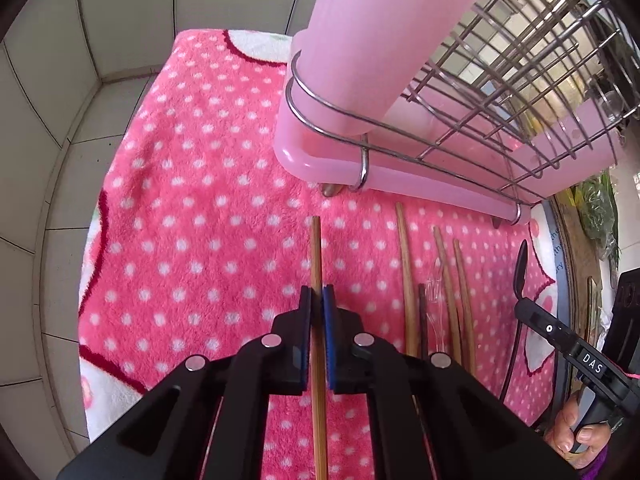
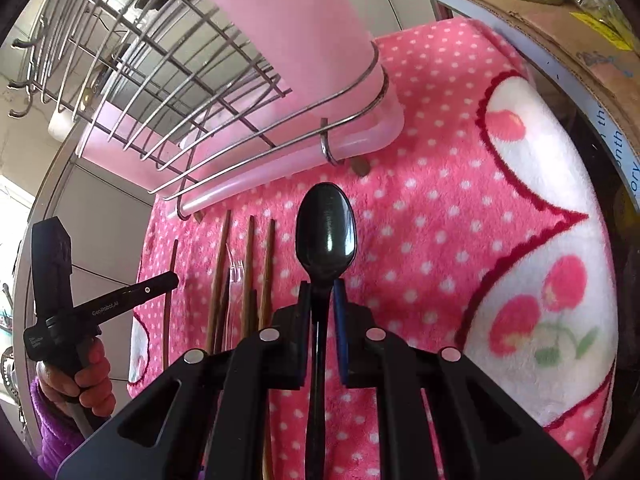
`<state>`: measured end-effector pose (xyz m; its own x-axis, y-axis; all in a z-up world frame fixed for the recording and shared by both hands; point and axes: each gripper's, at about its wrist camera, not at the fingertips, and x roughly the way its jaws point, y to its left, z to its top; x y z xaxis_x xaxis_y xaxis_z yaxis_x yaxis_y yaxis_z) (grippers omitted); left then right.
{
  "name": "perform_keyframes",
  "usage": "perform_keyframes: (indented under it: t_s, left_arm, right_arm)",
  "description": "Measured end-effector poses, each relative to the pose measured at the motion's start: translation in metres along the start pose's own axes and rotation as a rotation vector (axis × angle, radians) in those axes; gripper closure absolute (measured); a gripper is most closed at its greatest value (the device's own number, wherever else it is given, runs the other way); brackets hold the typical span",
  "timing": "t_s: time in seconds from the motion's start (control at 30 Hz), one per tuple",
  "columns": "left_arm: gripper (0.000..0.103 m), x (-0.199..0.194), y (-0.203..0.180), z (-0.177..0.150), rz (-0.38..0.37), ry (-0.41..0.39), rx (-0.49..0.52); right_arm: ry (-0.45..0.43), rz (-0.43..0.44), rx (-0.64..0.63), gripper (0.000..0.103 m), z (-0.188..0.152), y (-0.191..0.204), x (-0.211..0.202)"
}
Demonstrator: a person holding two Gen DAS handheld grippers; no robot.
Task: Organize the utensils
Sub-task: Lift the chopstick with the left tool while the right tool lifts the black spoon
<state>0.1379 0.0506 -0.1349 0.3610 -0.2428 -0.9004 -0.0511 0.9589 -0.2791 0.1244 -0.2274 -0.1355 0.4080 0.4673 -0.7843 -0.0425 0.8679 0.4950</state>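
My left gripper [image 1: 317,294] is sitting closest to the lens, its jaws nearly closed and pinching a single light wooden chopstick [image 1: 316,248] that is running lengthwise between the pads, tip pointing toward the rack. My right gripper [image 2: 323,290] is likewise nearly closed, clamping the handle of a black spoon [image 2: 326,232], whose bowl is sticking out past the pads, facing the lens. Whether either utensil is lifting clear of the cloth, I cannot tell.

Both are hovering over a pink polka-dot towel [image 1: 192,184] that is covering the table. Loose chopsticks [image 1: 406,264] are lying side by side on the towel between my two grippers, with a clear plastic utensil [image 1: 434,300] among them; its kind is hard to make out.

Beyond them a wire dish rack [image 1: 500,92] is standing on a pink drip tray [image 1: 320,160], with a tall pink cup holder [image 1: 360,40] hooked into its corner. A hand [image 2: 86,372] in a purple sleeve [image 2: 54,440] is gripping the left handle. A cardboard box [image 2: 560,20] is sitting at the towel's far right edge.
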Motion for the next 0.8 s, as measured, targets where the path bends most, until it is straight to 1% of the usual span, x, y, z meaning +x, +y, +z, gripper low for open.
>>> perform_keyframes:
  t_s: [0.13, 0.27, 0.47, 0.63, 0.8]
  left_arm:
    - [0.098, -0.035, 0.000, -0.010, -0.042, -0.124, 0.006]
    - [0.098, -0.070, -0.002, -0.019, -0.087, -0.247, 0.002]
    - [0.098, -0.122, -0.002, -0.027, -0.127, -0.414, 0.011]
    - [0.098, -0.159, -0.007, -0.031, -0.143, -0.549, 0.026]
    - [0.098, -0.195, -0.012, -0.032, -0.159, -0.655, 0.042]
  right_arm:
    - [-0.077, 0.024, -0.016, 0.092, -0.003, -0.004, -0.027]
    - [-0.146, 0.029, -0.042, 0.092, -0.007, -0.003, -0.051]
    - [-0.257, 0.059, -0.078, 0.092, -0.016, 0.010, -0.079]
    - [-0.347, 0.073, -0.106, 0.092, -0.018, 0.024, -0.098]
    - [-0.418, 0.096, -0.132, 0.092, -0.013, 0.035, -0.124]
